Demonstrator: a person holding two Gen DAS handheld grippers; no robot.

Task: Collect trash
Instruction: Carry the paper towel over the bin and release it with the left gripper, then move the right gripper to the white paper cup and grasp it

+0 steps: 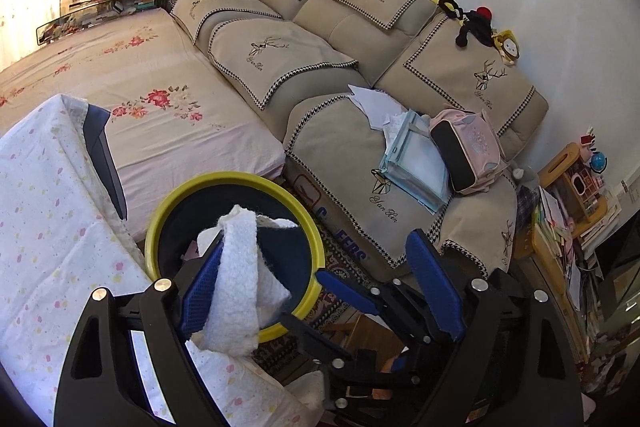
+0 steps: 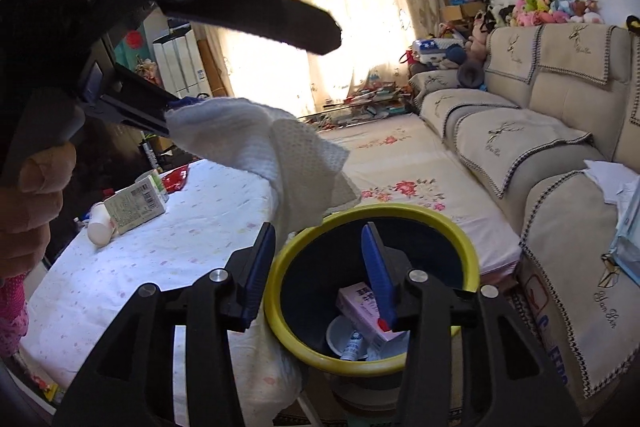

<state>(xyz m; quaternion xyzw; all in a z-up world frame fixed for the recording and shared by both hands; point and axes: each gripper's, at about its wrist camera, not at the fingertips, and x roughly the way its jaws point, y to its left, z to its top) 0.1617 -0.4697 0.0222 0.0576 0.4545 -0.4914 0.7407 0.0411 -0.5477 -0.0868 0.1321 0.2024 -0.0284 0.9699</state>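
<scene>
Reading "Yan Rin" on sofa cover [image 1: 384, 202]

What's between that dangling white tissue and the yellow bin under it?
Nothing but air. In the right wrist view the tissue hangs from one finger of the left gripper, over the edge of the yellow-rimmed bin, with no object in between.

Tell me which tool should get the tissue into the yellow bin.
Right, probably. The tissue clings to one pad of the left tool, whose jaws stand wide open, so releasing won't drop it. The right tool, open and empty, sits just below it over the bin and could pull it down.
</scene>
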